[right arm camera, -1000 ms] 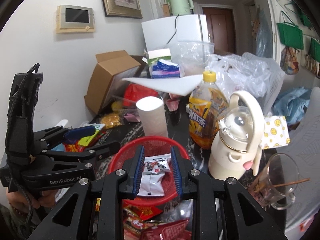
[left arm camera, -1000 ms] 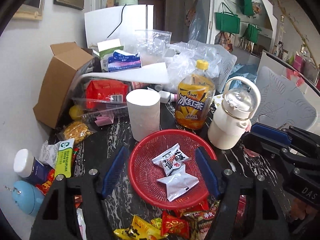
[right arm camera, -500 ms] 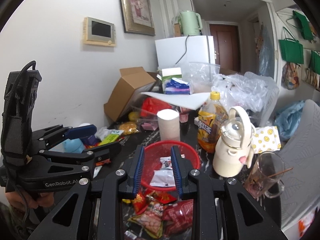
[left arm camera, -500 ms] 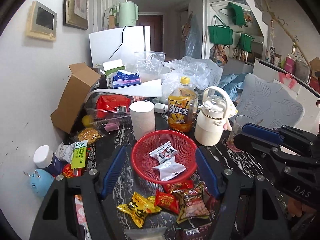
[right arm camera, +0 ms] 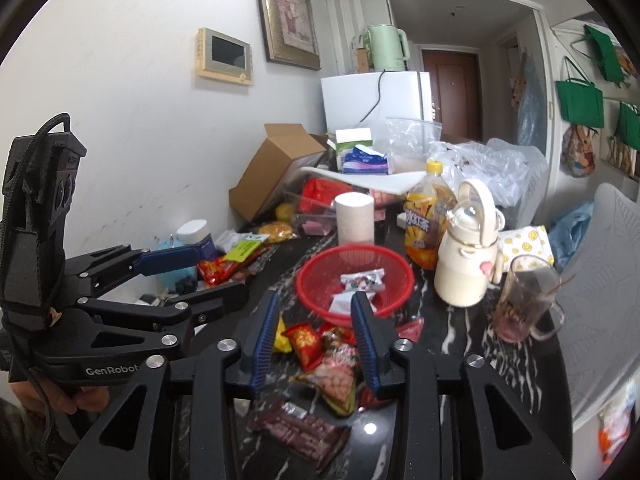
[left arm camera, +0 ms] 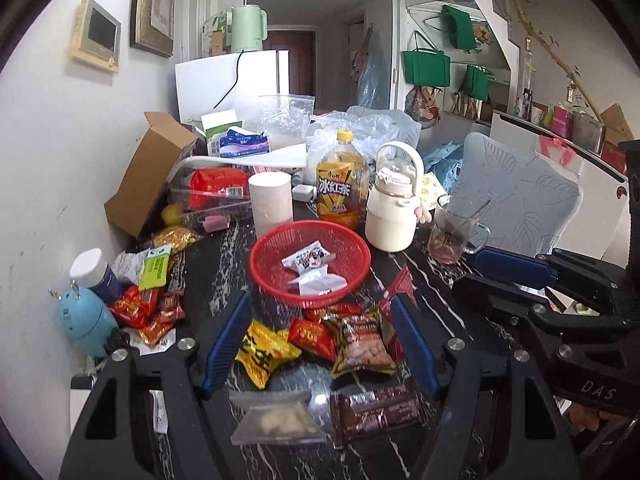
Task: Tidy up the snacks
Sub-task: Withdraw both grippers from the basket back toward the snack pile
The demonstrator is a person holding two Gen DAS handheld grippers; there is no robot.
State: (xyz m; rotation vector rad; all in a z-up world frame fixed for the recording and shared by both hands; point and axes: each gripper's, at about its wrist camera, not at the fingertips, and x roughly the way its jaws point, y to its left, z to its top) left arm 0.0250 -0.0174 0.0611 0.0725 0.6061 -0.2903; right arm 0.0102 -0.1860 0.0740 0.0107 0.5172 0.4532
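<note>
Both grippers pulled back from red basket [left arm camera: 362, 248], left gripper [left arm camera: 320, 344] released, right gripper [right arm camera: 314, 336] part-open, empty

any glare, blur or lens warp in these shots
Left wrist view: sharp, evenly daylit, strong fisheye bending of the fridge and black corners. Right wrist view: a small bright glare spot on the marble tabletop, the dark chocolate bar wrapper nearby slightly soft.

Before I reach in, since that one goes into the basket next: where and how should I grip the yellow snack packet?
Probably take the yellow snack packet by its crimped near end, coming from above and from the left. It lies flat on the table, so the fingers need a thin edge. The red packet touches its right side, while its left edge is free.
</note>
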